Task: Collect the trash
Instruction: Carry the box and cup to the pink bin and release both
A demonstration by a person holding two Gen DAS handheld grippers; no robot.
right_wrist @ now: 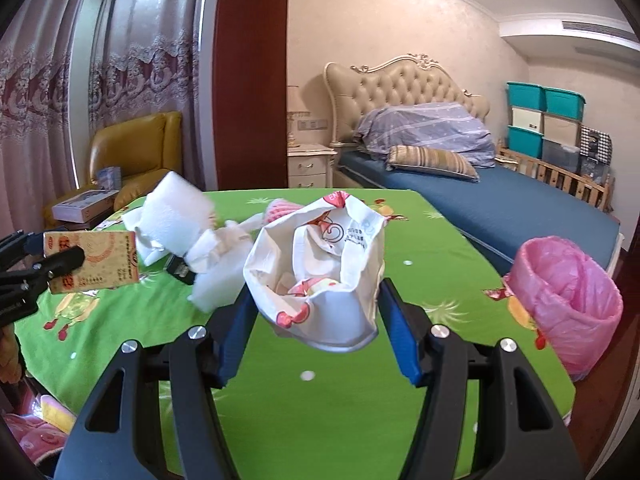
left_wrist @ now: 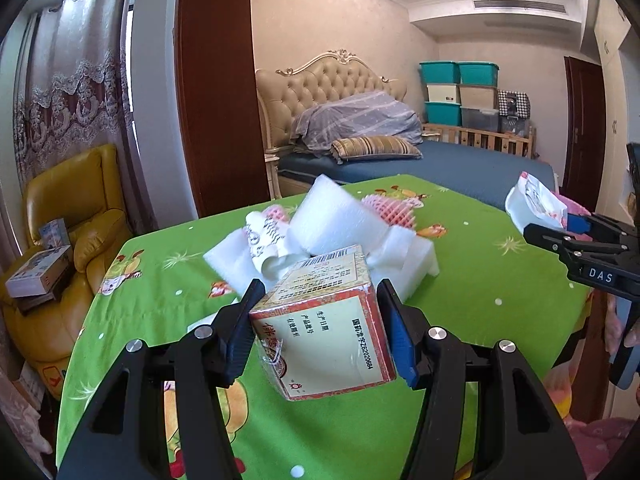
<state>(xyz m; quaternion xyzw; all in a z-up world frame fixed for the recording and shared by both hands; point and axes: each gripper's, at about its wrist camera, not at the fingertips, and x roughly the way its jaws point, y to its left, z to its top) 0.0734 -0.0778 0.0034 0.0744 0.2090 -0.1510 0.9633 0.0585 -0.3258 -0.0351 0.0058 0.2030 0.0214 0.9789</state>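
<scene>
While both hands are loaded, the step in hand seems to be to carry the trash to the bin. Nearest in the left wrist view, the left gripper (left_wrist: 318, 320) has its jaws clamped on a small printed box (left_wrist: 324, 332), which hangs tilted above the green table (left_wrist: 480, 280). In the right wrist view, the right gripper (right_wrist: 316, 312) has its jaws closed around a crumpled white bag (right_wrist: 320, 264), open at the top, with scraps inside it. Behind them, a pile of white foam pieces (left_wrist: 332, 224) and pink fruit net (left_wrist: 394, 210) lies in the middle of the table, not yet collected. At the table's right edge stands a bin with a pink liner (right_wrist: 568, 304), its mouth open.

To do this well, I would keep the bag's opening upward so nothing falls out, bring it over the bin before letting go, and drop the box after it, one hand at a time, so the grippers do not collide.
</scene>
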